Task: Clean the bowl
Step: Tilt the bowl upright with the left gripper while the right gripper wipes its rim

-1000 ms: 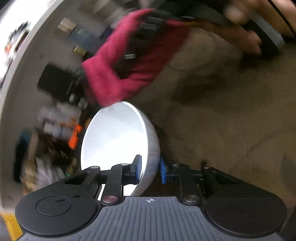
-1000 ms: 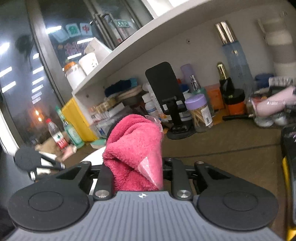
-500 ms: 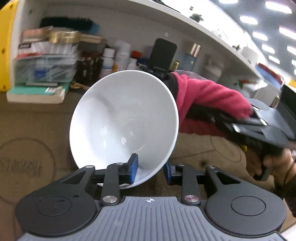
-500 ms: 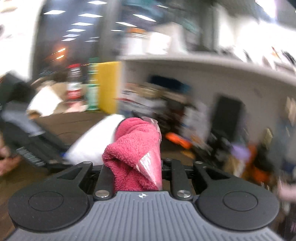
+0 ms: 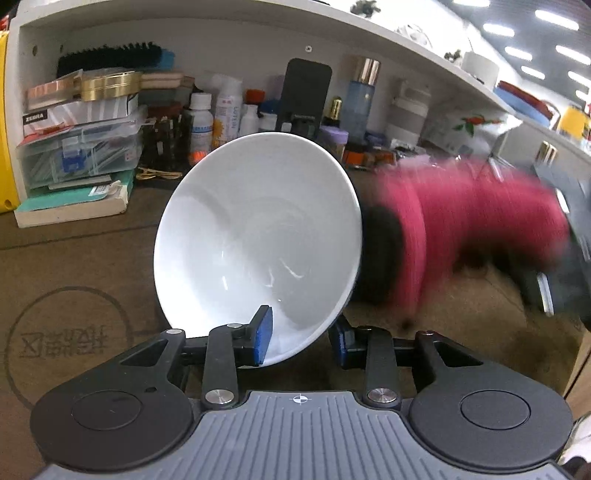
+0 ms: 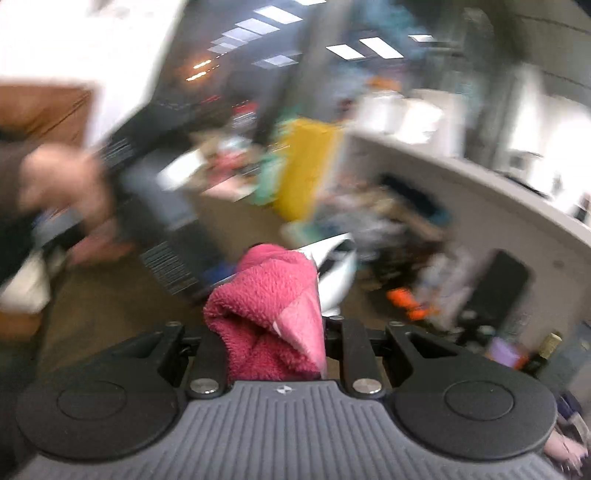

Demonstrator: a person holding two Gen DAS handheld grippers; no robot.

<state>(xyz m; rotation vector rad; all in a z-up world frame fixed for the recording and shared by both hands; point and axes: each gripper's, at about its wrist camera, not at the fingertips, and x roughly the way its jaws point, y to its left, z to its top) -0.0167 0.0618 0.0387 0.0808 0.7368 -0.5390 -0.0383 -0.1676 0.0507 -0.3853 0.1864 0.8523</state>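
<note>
My left gripper (image 5: 301,338) is shut on the rim of a white bowl (image 5: 255,236), held up and tilted with its inside facing the camera. One blue pad (image 5: 263,334) is inside the bowl, the other outside. My right gripper (image 6: 271,328) is shut on a folded red fleece cloth (image 6: 266,314). In the left wrist view the cloth (image 5: 472,225) is blurred, just right of the bowl behind its rim. The bowl's edge (image 6: 338,273) shows beyond the cloth in the blurred right wrist view.
A brown desk (image 5: 74,266) lies below. A white shelf (image 5: 221,33) at the back holds bottles (image 5: 201,118), a black phone stand (image 5: 304,96), plastic boxes (image 5: 79,147) and books. The person's left hand (image 6: 62,184) shows in the right wrist view.
The left gripper swung up from facing the desk and now holds the bowl steadier, facing the shelf. The right gripper with the cloth moved fast beside the bowl's right side, blurring both views.
</note>
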